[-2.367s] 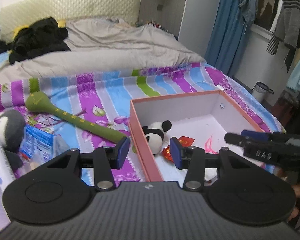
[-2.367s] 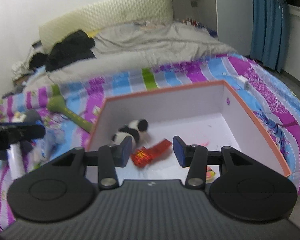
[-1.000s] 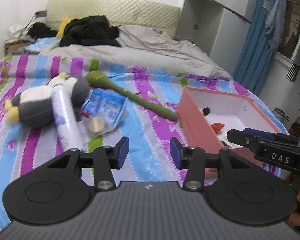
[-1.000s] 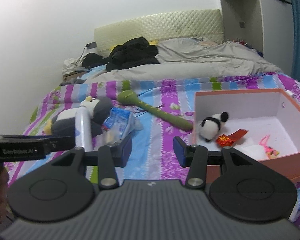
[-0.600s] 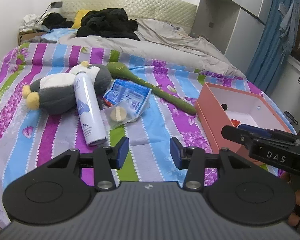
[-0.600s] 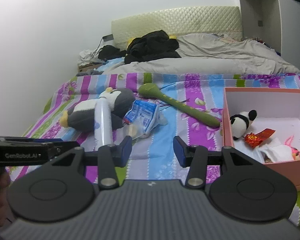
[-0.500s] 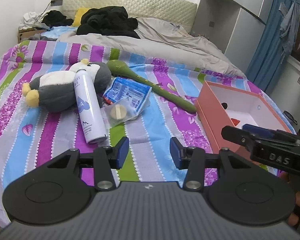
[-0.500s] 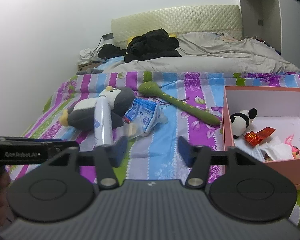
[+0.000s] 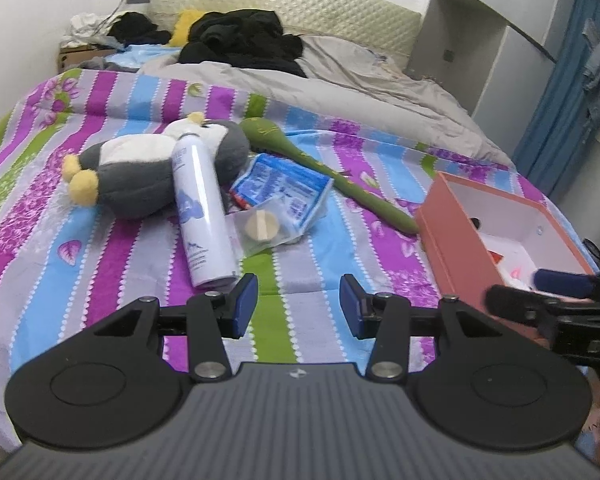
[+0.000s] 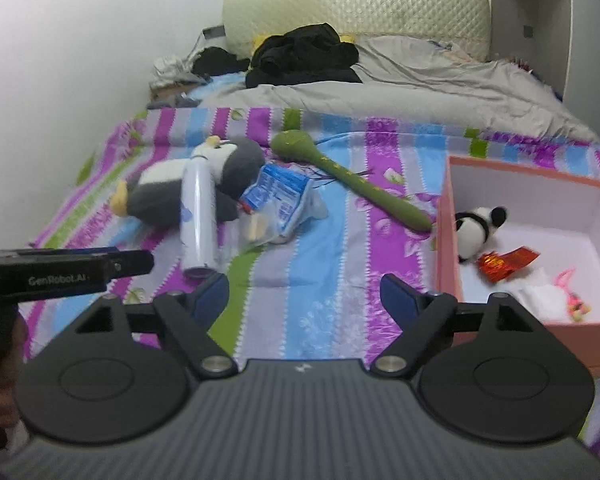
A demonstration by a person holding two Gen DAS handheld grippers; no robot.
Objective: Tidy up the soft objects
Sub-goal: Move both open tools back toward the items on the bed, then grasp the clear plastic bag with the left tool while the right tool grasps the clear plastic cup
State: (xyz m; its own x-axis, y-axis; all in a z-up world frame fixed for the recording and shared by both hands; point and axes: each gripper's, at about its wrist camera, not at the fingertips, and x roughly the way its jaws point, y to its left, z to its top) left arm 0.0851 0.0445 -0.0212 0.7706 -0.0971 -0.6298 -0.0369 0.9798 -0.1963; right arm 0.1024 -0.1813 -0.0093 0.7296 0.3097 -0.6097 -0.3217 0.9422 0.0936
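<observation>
Striped bedding (image 9: pixel 308 256) lies under everything we work on, with a grey duvet (image 9: pixel 340 76) and black clothes (image 9: pixel 240 40) further back by the headboard. Our right gripper (image 10: pixel 305 294) has just been opening its jaws and they stand wide with nothing between them; our left gripper (image 9: pixel 298 306) hangs half spread, also empty. Both hover over bare bedding, apart from the clutter. The penguin (image 9: pixel 140 172) lies on its side with a spray can (image 9: pixel 202 208) resting against it, a blue packet (image 9: pixel 284 192) just beside that, and a green stick toy (image 9: pixel 320 164) running toward the box (image 10: pixel 446 240), which already holds a panda (image 10: pixel 476 226). We judge the penguin is the next soft thing to fetch. To do it well, we come in at its plump body away from the can, squeeze deep into the plush, and lift clear so the can rolls off rather than follows.
</observation>
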